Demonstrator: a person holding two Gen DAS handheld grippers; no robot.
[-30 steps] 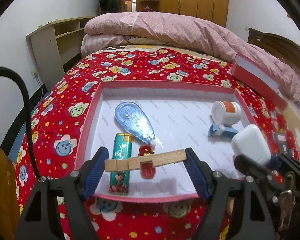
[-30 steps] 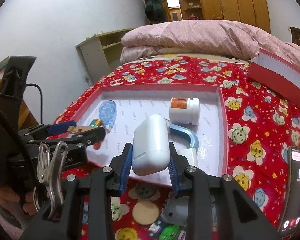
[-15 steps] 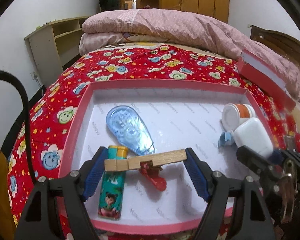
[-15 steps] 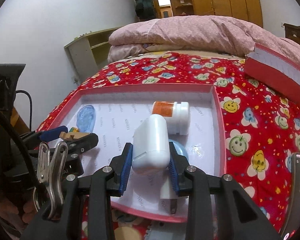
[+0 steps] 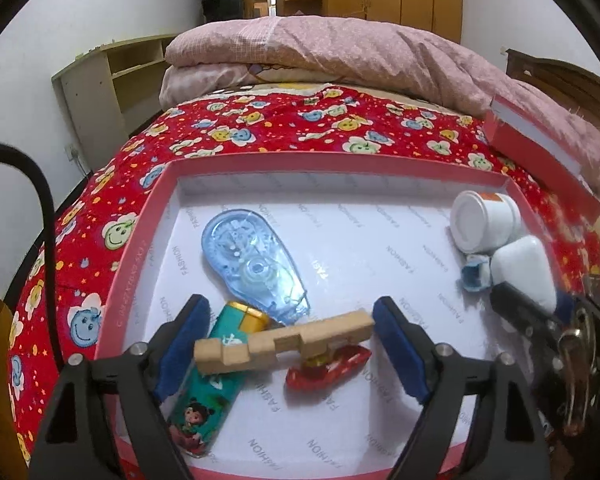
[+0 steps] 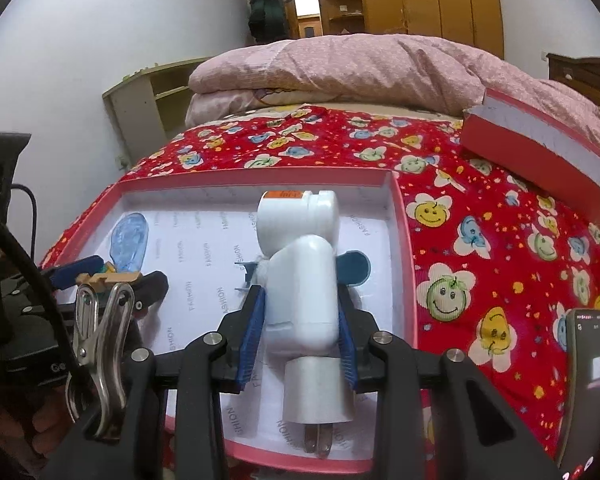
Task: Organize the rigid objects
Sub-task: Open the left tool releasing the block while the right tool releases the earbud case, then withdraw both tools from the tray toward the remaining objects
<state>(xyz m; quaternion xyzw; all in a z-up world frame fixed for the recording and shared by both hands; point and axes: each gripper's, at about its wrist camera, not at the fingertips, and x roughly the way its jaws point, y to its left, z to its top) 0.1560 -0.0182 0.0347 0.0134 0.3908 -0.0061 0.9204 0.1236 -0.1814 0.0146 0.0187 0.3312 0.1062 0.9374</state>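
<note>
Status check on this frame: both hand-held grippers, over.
Left hand-held gripper opening, wooden block between pads. Right opening around white charger, over box.

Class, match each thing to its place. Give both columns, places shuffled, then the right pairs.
1 blue clear teardrop tape dispenser
2 white plastic bottle with orange label
3 green cartoon-print lighter
4 red cardboard lid

a outside the tray, on the bed
b tray's near left corner
c tray's right side, lying down
d tray's left half, further back

Pairs: 1-d, 2-c, 3-b, 4-a
</note>
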